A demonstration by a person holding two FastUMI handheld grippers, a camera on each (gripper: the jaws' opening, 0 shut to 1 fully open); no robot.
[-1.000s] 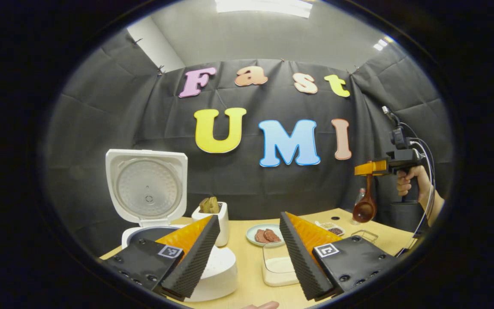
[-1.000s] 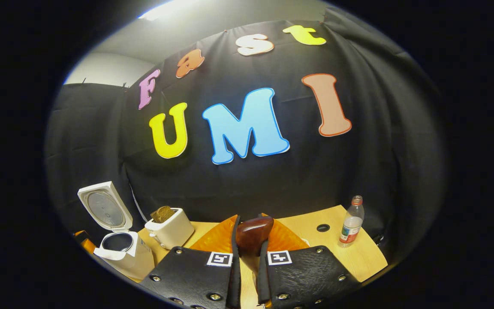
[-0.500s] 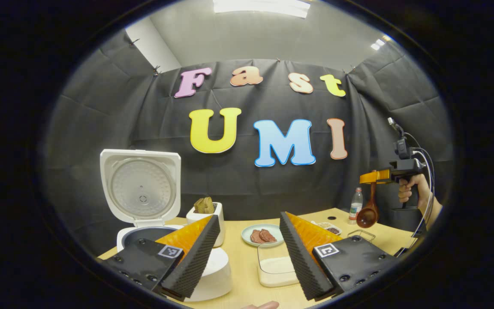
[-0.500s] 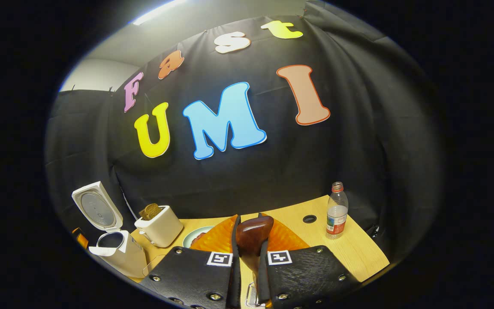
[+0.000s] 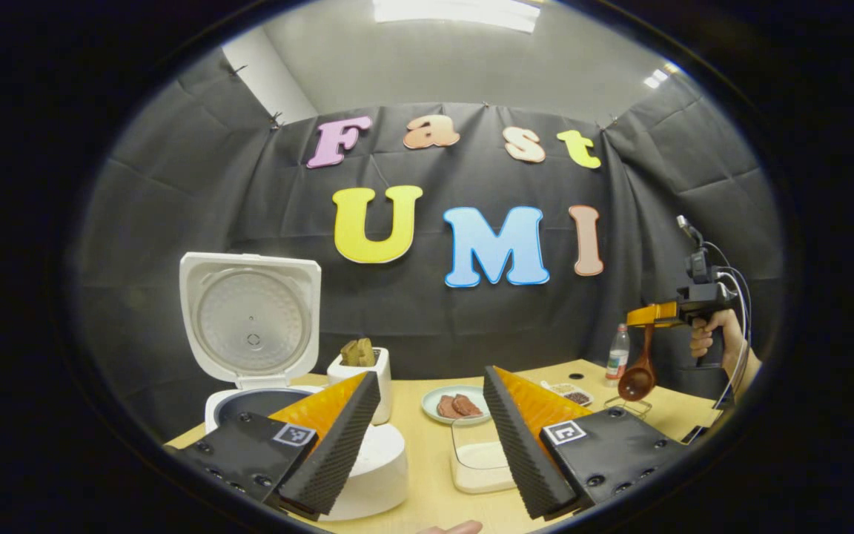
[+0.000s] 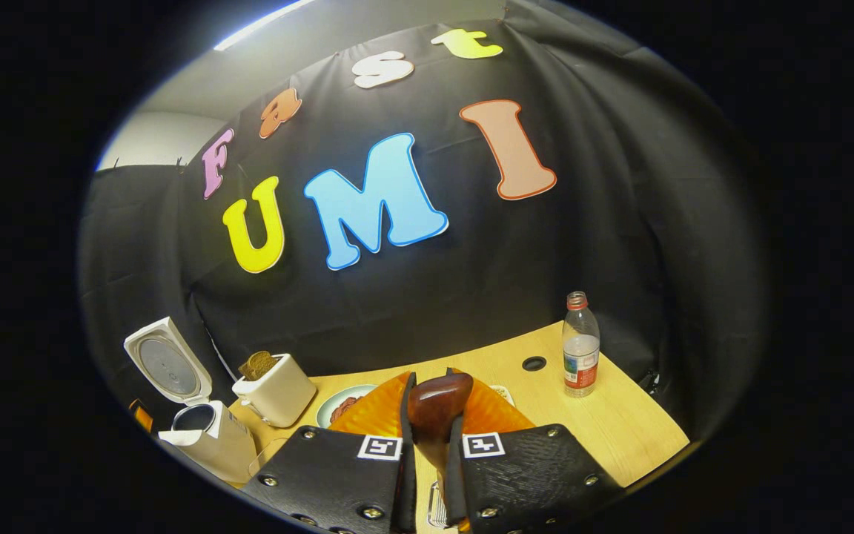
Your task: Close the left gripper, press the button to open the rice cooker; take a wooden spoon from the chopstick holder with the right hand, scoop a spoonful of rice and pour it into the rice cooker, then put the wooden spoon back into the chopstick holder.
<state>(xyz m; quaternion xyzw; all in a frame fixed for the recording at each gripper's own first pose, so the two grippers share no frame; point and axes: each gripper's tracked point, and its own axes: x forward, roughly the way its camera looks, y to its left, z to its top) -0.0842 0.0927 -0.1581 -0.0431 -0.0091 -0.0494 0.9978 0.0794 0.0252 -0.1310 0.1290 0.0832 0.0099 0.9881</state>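
Your right tool [image 6: 427, 437] pinches the wooden spoon [image 5: 638, 377] above the table's [image 6: 620, 423] far right; your left tool [image 5: 427, 437] sits spread. The rice cooker [image 5: 253, 348] is open; next, bring the spoon down into the rice container [image 5: 477, 463].

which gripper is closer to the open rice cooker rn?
Left. The left gripper hovers open right beside the rice cooker; the right gripper, shut on the wooden spoon, is at the table's far end.

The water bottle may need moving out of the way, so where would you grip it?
Grip the water bottle around its mid body, jaws closing from both sides, coming in level from the table's front: it stands upright, slim and round, away from the other things.
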